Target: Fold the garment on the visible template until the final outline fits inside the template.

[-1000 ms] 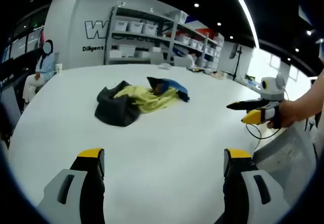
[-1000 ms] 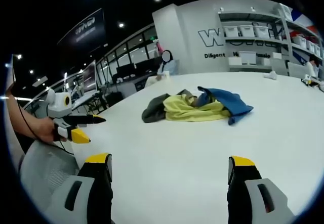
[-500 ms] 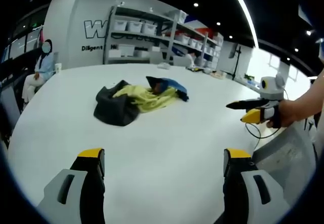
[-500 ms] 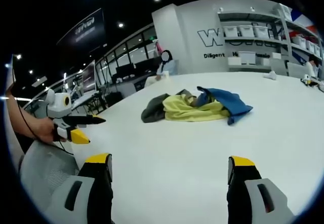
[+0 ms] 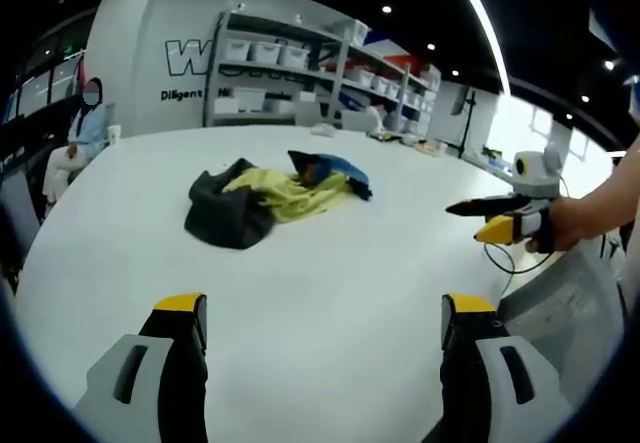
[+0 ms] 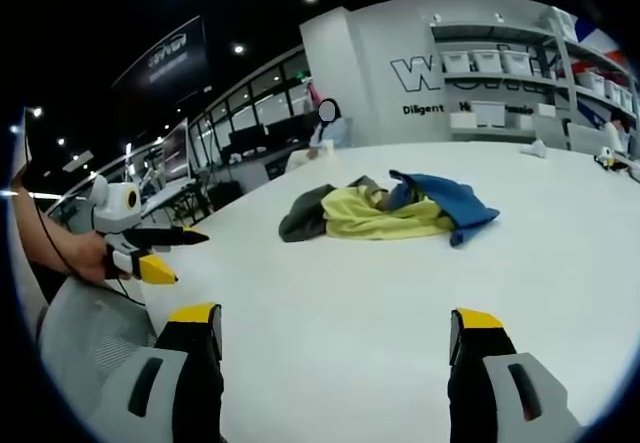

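Yellow, blue and dark cloth sit in one crumpled heap: yellow garment (image 5: 290, 195) at frame centre in the left gripper view, blue garment (image 5: 335, 168) just upper right of it, dark garment (image 5: 228, 213) touching its left side. Your left gripper (image 5: 323, 338) and right gripper (image 6: 335, 348) both have jaws spread wide, holding nothing, well short of the pile on the white table (image 5: 330, 273). Risks: you pinch two layers at once and drag the whole heap, or you fold off-target, since I can't make out any template outline from here.
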Demonstrator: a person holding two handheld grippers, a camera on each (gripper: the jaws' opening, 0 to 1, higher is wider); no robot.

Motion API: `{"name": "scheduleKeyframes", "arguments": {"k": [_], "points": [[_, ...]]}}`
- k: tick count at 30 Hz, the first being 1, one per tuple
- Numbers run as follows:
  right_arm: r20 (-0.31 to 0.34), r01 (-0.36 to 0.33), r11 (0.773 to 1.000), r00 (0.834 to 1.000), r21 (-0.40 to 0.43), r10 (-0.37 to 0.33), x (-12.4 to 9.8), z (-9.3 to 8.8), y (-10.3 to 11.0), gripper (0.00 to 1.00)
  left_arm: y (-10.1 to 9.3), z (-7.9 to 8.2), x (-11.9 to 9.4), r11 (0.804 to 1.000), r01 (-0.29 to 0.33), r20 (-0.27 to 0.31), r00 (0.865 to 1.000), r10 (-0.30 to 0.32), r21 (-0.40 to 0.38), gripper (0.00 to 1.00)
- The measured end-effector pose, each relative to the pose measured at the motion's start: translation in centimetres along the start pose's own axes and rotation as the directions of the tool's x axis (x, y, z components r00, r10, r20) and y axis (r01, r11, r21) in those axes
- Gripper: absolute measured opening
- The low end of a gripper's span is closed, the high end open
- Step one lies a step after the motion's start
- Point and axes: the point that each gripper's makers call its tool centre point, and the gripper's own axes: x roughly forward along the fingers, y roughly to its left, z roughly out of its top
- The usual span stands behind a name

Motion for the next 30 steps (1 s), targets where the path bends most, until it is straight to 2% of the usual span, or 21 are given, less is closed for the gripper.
{"name": "scheduleKeyframes", "arguments": {"k": [30], "points": [[-0.005,-0.007,1.0,1.0,0.002,0.007,0.09,-0.12,0.14,0.92,-0.19,-0.2,0.09,1.0,0.008,-0.01,1.0,-0.008,0.001,0.96]]}}
